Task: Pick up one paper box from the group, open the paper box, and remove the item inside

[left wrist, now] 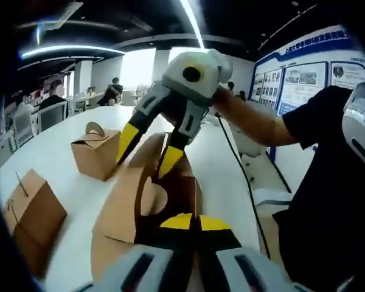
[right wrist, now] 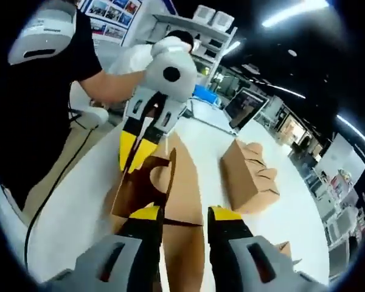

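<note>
A brown paper box [left wrist: 125,210] is held up over the white table [left wrist: 61,131], its top flaps spread open. My left gripper [left wrist: 196,222] is shut on the near edge of the box. My right gripper [left wrist: 149,152] reaches in from above, open, with one fingertip on each side of a raised flap. In the right gripper view, my right gripper [right wrist: 186,213] stands open with the tall brown flap [right wrist: 184,176] between its fingertips. Opposite it, my left gripper [right wrist: 137,149] pinches the far edge of the box [right wrist: 137,191]. What lies inside the box is hidden.
Two more closed paper boxes sit on the table, one with a handle top [left wrist: 97,152] and one nearer [left wrist: 30,213]. Another box [right wrist: 246,173] lies right of the held one. A person's black-sleeved arm [left wrist: 255,121] holds the right gripper. Seated people and desks fill the background.
</note>
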`<state>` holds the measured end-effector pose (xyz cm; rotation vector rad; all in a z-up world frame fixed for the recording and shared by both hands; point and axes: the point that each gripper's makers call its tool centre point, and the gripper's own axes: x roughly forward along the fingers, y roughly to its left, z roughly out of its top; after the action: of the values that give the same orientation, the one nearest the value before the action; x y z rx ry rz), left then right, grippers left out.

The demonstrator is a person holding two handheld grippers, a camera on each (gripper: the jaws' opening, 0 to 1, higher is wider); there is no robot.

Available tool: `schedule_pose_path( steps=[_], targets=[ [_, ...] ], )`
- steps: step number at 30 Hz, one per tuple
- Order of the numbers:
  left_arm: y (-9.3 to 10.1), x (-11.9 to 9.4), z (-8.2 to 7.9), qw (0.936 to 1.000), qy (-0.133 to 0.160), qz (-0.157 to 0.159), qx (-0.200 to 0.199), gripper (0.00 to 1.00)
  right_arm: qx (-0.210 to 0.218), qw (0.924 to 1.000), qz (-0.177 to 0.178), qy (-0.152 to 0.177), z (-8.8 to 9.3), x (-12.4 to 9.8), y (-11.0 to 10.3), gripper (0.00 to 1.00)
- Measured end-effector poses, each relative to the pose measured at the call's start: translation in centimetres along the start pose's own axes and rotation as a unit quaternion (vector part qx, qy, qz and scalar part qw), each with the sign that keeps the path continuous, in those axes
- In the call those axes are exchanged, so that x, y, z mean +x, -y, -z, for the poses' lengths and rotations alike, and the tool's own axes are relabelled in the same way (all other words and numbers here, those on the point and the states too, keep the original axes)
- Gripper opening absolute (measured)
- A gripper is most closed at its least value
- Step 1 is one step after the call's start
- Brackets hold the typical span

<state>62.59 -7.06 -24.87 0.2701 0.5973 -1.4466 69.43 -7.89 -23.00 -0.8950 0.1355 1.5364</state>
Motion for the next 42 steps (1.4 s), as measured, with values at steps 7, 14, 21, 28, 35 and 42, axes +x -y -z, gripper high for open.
schedule_pose_path(
  steps=[7,14,21,28,35,42],
  targets=[
    [0.2,0.0,0.2,1.0000,0.000,0.010,-0.002,0.05,0.017,0.9998,-0.011,0.008,0.2,0.0,-1.2,0.10],
    [0.3,-0.1,0.2,0.9998,0.002,0.018,0.001,0.05,0.052,0.9969,0.038,0.045,-1.2,-1.0,-0.1,0.03],
    [0.7,-0.2,0.3,0.9996,-0.004,0.028,0.010,0.05,0.153,0.9795,0.009,0.131,-1.9,-1.9,1.3,0.03],
    [1.1,0.0,0.3,0.9978,-0.014,0.063,0.016,0.05,0.350,0.9190,-0.028,0.179,0.9,-1.8,4.7,0.03],
    [1.1,-0.1,0.4,0.9974,-0.014,0.067,0.021,0.05,0.540,0.8183,-0.066,0.186,3.7,0.4,4.4,0.03],
    [1.1,-0.1,0.4,0.9971,-0.010,0.072,0.019,0.05,0.580,0.7843,-0.055,0.213,3.8,0.9,4.0,0.04]
  ],
)
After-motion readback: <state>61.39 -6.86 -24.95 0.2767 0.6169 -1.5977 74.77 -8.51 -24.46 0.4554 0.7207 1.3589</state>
